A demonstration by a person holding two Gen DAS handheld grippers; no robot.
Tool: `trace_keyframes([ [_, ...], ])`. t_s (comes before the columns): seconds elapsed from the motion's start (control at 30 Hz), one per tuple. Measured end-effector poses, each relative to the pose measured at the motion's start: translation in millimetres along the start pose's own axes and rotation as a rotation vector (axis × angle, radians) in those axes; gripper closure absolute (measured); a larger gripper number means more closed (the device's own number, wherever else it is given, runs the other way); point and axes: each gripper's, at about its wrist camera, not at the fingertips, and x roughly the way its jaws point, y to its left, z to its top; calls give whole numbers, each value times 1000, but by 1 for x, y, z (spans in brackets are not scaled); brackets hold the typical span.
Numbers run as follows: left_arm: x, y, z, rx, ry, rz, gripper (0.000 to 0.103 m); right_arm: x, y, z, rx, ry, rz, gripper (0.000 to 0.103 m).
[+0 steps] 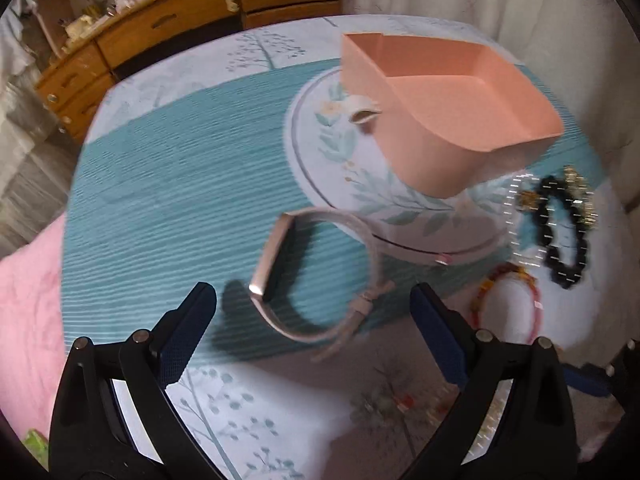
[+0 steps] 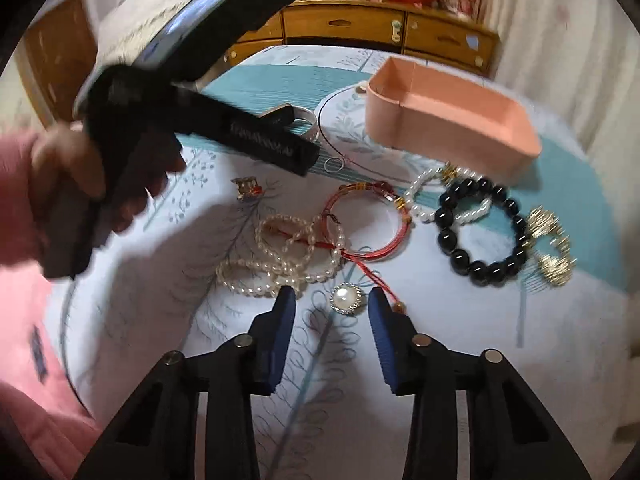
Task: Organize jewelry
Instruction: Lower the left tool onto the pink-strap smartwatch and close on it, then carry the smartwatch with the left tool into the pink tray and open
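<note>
My left gripper [image 1: 314, 300] is open, its blue pads either side of a pale pink watch [image 1: 316, 276] lying on the bedspread, not gripping it. An empty pink box [image 1: 448, 112] stands beyond it, also in the right wrist view [image 2: 452, 120]. My right gripper [image 2: 332, 304] is open around a round pearl brooch [image 2: 346, 298]. Ahead of it lie pearl strands [image 2: 280, 252], a red wire bangle [image 2: 366, 220], a black bead bracelet [image 2: 480, 232] and a gold hair comb [image 2: 550, 248]. The left gripper tool [image 2: 224, 120] shows held in a hand.
A small gold clip [image 2: 248, 189] and a thin ring [image 2: 334, 165] lie near the bangle. A white ring [image 1: 362, 110] sits beside the box. A wooden dresser [image 1: 160, 28] stands behind the bed. A pink blanket [image 1: 28, 312] lies at the left.
</note>
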Motion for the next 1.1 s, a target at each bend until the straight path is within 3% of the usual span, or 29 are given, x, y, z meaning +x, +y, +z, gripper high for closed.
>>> trace_keyframes([
  [0.17,8,11,5,-80,-44,-44,11,17,-10,2,24,26,31,73],
  [0.2,9,12,6,-76,-54,-46,15,18,-10,2,18,15,32,76],
  [0.33,8,15,10,-81,-82,-42,47,24,-14,6,1,5,55,83],
  [0.4,9,18,12,-90,-80,-36,55,24,-15,8,-5,0,67,89],
  [0.53,6,23,11,-111,-75,-25,67,28,-19,10,-4,-11,102,90],
  [0.67,1,25,8,-150,-69,-14,70,26,-20,9,14,-19,107,93],
  [0.8,-26,18,-4,-161,-113,-19,70,12,-12,2,0,-75,82,102],
  [1.1,-83,15,-28,-155,-188,-42,70,5,7,-7,-5,-182,-24,103],
])
